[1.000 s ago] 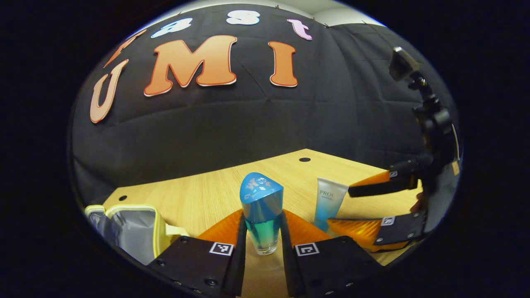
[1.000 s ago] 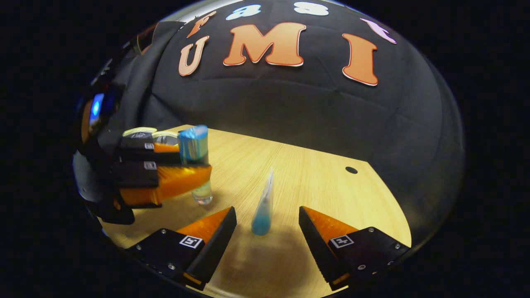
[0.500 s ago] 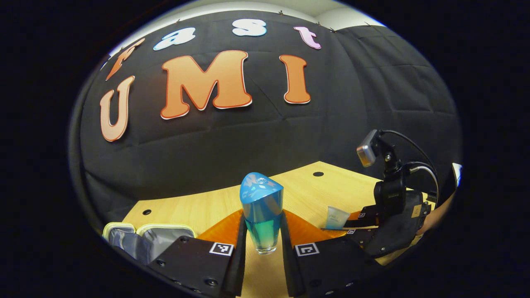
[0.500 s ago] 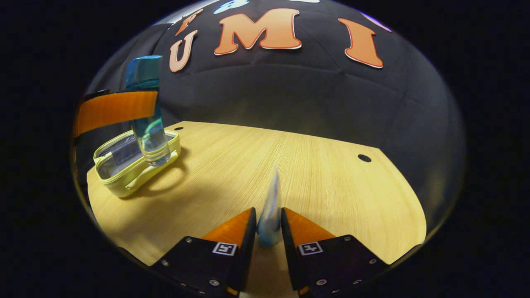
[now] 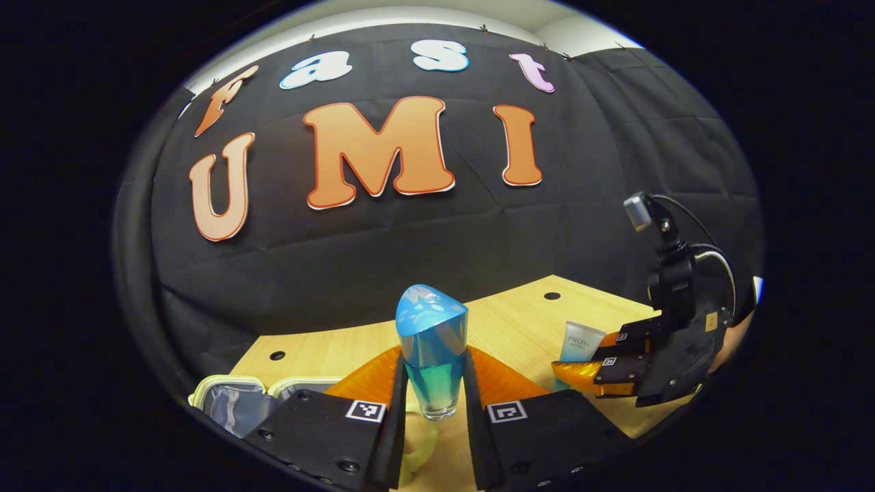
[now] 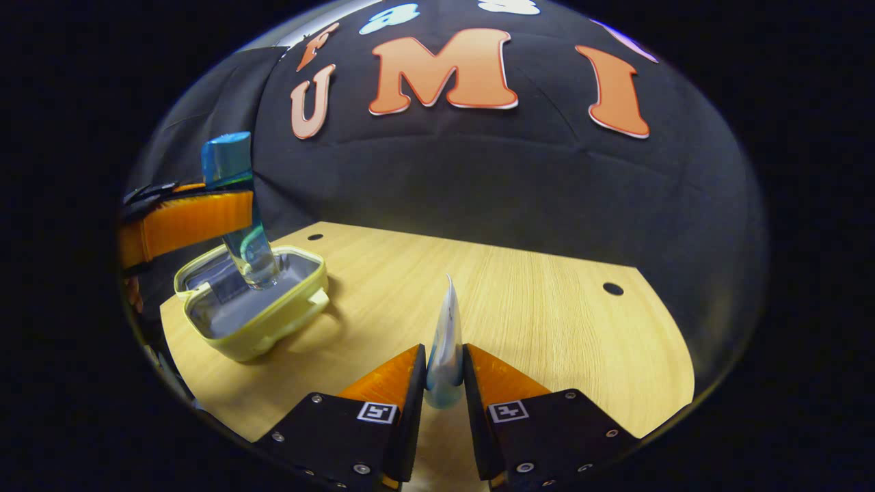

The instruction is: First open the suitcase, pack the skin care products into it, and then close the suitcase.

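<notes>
A clear bottle with a blue cap stands upright between the fingers of my left gripper, which is shut on it. In the right gripper view that same bottle hangs over the open yellow case, whose grey lining shows. The case lies low at the left in the left gripper view. A white and blue tube is pinched edge-on in my right gripper. From the left gripper view the tube and right gripper sit at the right.
The wooden table has small round holes near its back corners. Black cloth walls close the back and sides. A hand shows behind the right gripper.
My right gripper closed on the tube and raised it. My left gripper lifted the bottle and carried it left, over the open case.
</notes>
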Demonstrator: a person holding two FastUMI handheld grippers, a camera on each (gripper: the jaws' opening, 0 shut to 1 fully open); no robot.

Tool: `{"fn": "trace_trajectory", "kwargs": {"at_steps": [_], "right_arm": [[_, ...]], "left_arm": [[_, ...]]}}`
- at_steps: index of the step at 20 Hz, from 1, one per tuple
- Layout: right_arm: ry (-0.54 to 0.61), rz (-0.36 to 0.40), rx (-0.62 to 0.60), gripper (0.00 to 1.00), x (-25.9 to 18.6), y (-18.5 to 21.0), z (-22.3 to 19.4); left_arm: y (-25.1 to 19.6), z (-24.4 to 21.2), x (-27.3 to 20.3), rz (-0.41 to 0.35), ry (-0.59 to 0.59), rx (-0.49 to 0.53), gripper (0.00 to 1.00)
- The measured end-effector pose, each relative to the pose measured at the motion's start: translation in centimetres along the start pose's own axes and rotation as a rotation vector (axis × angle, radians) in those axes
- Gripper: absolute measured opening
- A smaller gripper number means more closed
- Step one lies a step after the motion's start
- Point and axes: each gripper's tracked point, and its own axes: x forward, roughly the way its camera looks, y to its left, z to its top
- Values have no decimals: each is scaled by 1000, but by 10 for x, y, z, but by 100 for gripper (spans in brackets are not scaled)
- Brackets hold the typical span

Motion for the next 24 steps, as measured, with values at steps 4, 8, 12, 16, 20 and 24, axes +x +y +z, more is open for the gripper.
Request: {"fn": "trace_trajectory", "kwargs": {"at_steps": [4, 8, 12, 16, 20, 24], "right_arm": [[-19, 43, -16, 35, -12, 41, 42], [-29, 69, -38, 35, -9, 81, 64], [-38, 114, -69, 35, -8, 126, 84], [-47, 157, -86, 35, 0, 161, 97], [-33, 176, -78, 35, 5, 188, 93], [-4, 178, -67, 35, 9, 211, 82]], "left_arm": [[51, 14, -20, 45, 7, -37, 39], [107, 7, -38, 83, 37, -46, 39], [151, -12, -50, 107, 86, -63, 39], [182, -51, -47, 98, 183, -109, 39], [192, -103, -41, 70, 312, -159, 39], [184, -148, -38, -34, 443, -226, 40]]}}
